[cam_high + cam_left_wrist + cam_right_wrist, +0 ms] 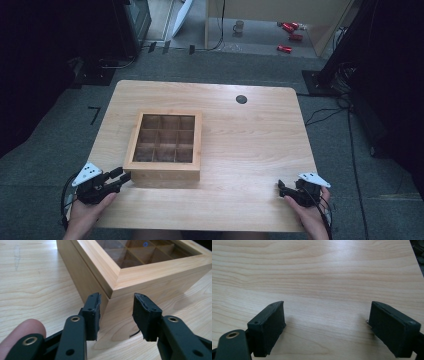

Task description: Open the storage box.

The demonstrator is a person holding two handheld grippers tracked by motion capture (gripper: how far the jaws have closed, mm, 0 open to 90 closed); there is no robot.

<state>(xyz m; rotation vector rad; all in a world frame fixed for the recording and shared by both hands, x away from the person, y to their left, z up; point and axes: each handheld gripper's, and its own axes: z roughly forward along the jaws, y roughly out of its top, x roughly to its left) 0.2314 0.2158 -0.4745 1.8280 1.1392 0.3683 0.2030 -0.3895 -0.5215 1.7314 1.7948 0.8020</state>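
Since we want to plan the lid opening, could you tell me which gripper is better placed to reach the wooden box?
Left. The left gripper is open right at the wooden box's near corner, while the right gripper sits open over bare table, well away.

A light wooden table (250, 150) with rounded corners stands on grey carpet. A small dark round hole (241, 99) sits near its far edge, right of the middle. A square wooden box (165, 172) with a see-through lid lies flat on the table, left of the middle and nearer the left edge; through the lid nine compartments show, three by three. The right half of the table is bare wood grain.
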